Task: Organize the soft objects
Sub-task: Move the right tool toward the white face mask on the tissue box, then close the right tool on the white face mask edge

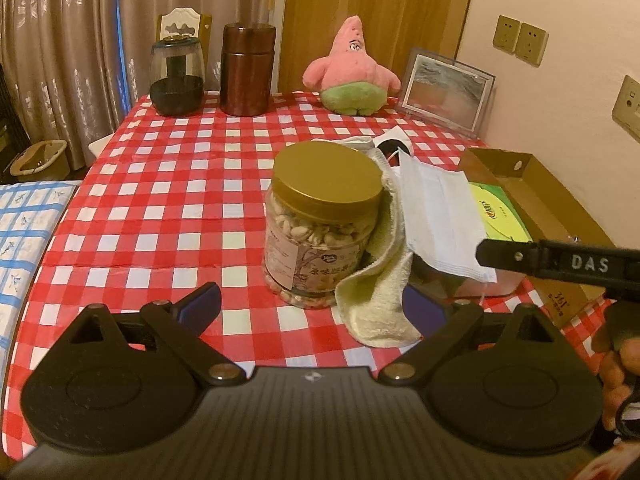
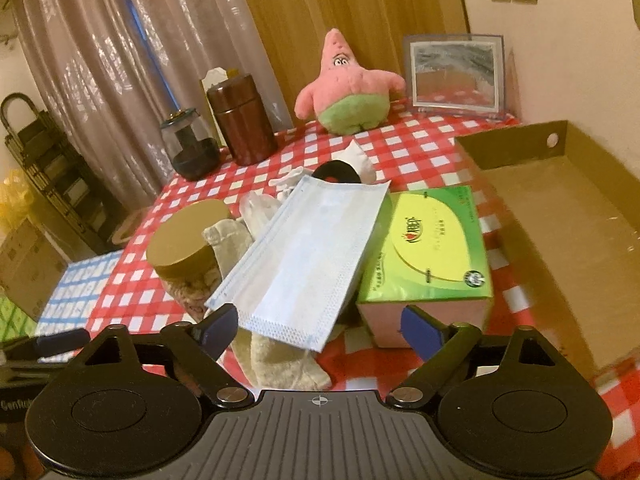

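A pale blue face mask (image 2: 308,256) lies tilted over a cream towel (image 2: 280,360) and the edge of a green tissue box (image 2: 432,248). My right gripper (image 2: 320,324) is open, and the mask's near edge sits between its fingers without touching the pads. In the left wrist view, the mask (image 1: 440,212) and towel (image 1: 380,280) lean on a gold-lidded nut jar (image 1: 324,216). My left gripper (image 1: 312,306) is open just in front of the jar, holding nothing. A pink star plush (image 1: 352,72) stands at the table's far side.
An open cardboard box (image 2: 560,220) lies at the right by the wall. A white and black sock (image 2: 344,168) lies behind the mask. A brown canister (image 1: 246,68), a glass jar (image 1: 178,76) and a photo frame (image 1: 444,92) line the far edge of the checked tablecloth (image 1: 160,200).
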`<action>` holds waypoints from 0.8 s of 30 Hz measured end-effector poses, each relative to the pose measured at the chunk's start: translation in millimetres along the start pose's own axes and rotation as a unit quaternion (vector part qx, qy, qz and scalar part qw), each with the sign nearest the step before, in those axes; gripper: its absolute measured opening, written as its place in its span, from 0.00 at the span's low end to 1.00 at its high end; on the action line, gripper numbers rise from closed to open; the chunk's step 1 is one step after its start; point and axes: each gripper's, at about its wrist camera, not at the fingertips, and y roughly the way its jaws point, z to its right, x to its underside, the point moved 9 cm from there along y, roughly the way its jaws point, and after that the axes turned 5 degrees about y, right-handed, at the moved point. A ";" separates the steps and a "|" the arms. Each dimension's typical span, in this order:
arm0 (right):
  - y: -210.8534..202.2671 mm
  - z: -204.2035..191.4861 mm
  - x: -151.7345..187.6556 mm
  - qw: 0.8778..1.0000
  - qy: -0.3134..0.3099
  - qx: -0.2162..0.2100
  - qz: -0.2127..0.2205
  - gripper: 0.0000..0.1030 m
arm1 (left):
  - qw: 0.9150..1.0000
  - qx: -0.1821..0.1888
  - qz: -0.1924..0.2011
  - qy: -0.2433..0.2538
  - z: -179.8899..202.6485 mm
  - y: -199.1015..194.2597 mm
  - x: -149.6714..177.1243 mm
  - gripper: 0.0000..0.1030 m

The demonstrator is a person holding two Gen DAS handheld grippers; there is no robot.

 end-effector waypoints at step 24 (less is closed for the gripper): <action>40.2 -7.1 -6.3 0.996 0.066 -0.038 -0.042 0.04 | 1.000 0.003 0.002 -0.001 0.1 14.6 -0.7 0.91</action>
